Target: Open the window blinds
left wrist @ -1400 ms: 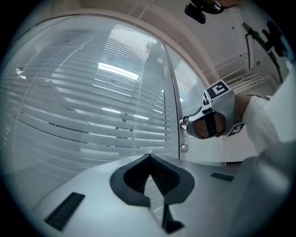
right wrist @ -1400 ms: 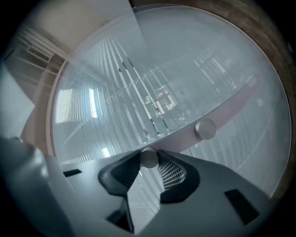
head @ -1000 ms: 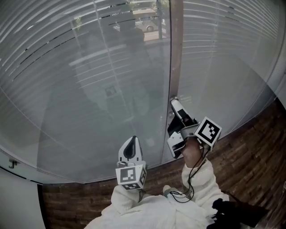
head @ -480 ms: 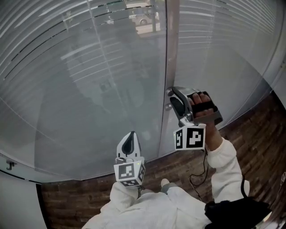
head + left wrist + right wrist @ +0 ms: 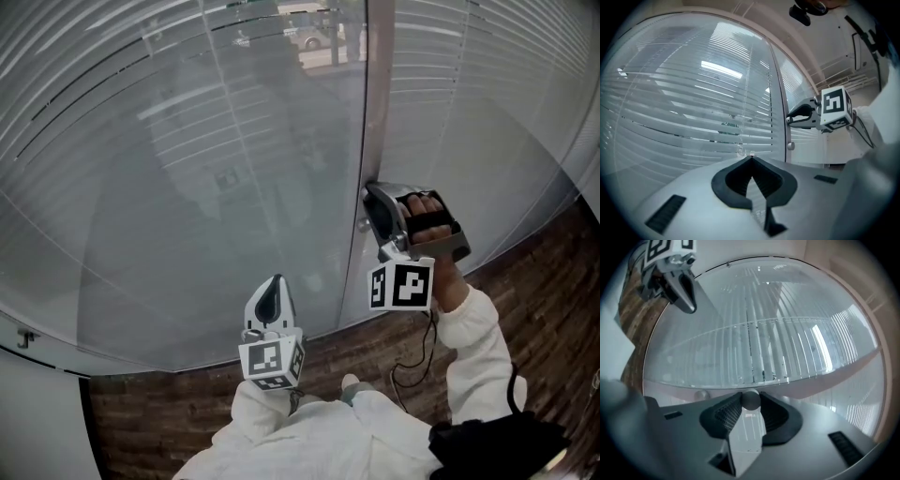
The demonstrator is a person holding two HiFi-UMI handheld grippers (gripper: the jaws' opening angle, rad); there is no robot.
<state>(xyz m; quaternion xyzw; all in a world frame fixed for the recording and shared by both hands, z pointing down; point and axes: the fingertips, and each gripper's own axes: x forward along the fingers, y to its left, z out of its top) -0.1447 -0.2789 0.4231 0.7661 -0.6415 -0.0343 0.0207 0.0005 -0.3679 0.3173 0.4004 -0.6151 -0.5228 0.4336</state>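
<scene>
**Right claw pinches a knob on the window post**

Head view: the blinds (image 5: 187, 169) fill two panes, one on each side of a single upright frame post (image 5: 375, 112). Their slats run level, long axis side to side, and lie nearly closed. The right gripper (image 5: 372, 195) has its tip against the post. The left gripper (image 5: 274, 286) hangs short of the glass with free air around it. The brick-patterned floor (image 5: 544, 281) meets the window's lower edge.

Left gripper view: its jaws are pressed together with nothing between them. A lower knob (image 5: 790, 146) sits on the post just under the right gripper.

Right gripper view: the jaws have just been closing and pinch a round knob (image 5: 750, 400). That makes two knobs in all.
</scene>
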